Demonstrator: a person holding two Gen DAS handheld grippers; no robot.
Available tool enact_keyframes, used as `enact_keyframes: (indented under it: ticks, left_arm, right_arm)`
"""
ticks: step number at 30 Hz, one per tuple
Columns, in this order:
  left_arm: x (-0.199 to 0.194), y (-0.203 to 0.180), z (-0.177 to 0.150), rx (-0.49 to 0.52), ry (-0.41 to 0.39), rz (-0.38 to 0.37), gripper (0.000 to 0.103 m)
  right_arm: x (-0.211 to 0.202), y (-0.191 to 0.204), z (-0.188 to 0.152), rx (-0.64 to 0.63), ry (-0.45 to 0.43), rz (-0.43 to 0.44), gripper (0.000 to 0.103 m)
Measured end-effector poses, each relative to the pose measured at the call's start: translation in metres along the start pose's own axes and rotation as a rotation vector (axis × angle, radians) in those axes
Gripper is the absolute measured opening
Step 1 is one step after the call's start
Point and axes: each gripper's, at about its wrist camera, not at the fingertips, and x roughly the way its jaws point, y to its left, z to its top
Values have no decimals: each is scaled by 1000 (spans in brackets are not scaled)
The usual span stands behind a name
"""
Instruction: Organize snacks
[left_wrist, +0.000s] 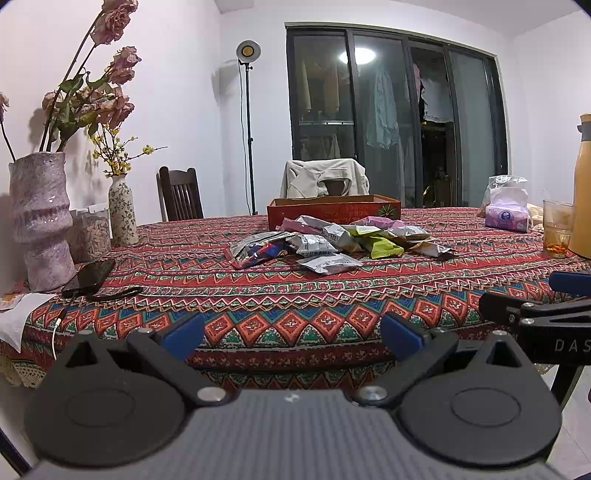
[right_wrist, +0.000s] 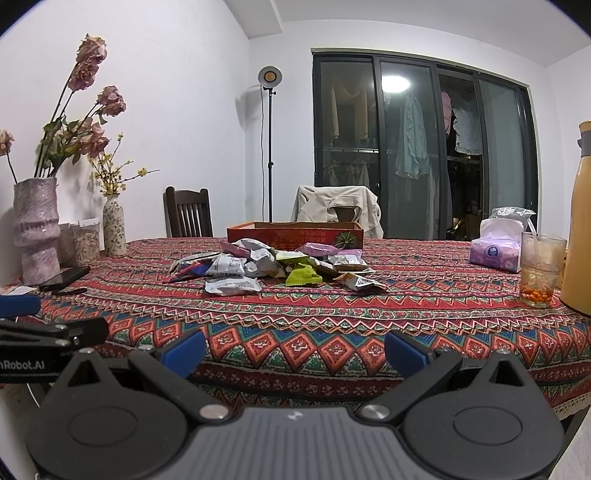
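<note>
A pile of snack packets (left_wrist: 332, 240) lies in the middle of the patterned tablecloth (left_wrist: 295, 295), silver, green, pink and blue ones; it also shows in the right wrist view (right_wrist: 273, 266). Behind it stands an open red cardboard box (left_wrist: 332, 212), also seen in the right wrist view (right_wrist: 295, 234). My left gripper (left_wrist: 291, 338) is open and empty at the table's near edge, well short of the pile. My right gripper (right_wrist: 295, 350) is open and empty, beside the left one at the near edge.
At the left stand a tall pink vase (left_wrist: 40, 218), a small flowered vase (left_wrist: 122, 210), jars and a black phone (left_wrist: 90, 275). At the right are a tissue pack (right_wrist: 496, 249), a glass (right_wrist: 541, 269) and a yellow flask (right_wrist: 580, 221). Chairs stand behind the table.
</note>
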Motion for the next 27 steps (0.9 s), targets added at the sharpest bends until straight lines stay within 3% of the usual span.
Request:
enact_keyframes:
  ticks: [11,21,27]
  left_arm:
    - [19,4,12,19,-11,24,103]
    - [89,8,39,-14,42,65,103]
    - [133,9,56,-55,85,32,103]
  right_arm:
    - [13,-6,8,-1,-30,2,103]
    - [80,-22,30,-39,-37,4,103]
    - [122,-38,49,3,-28,4,103]
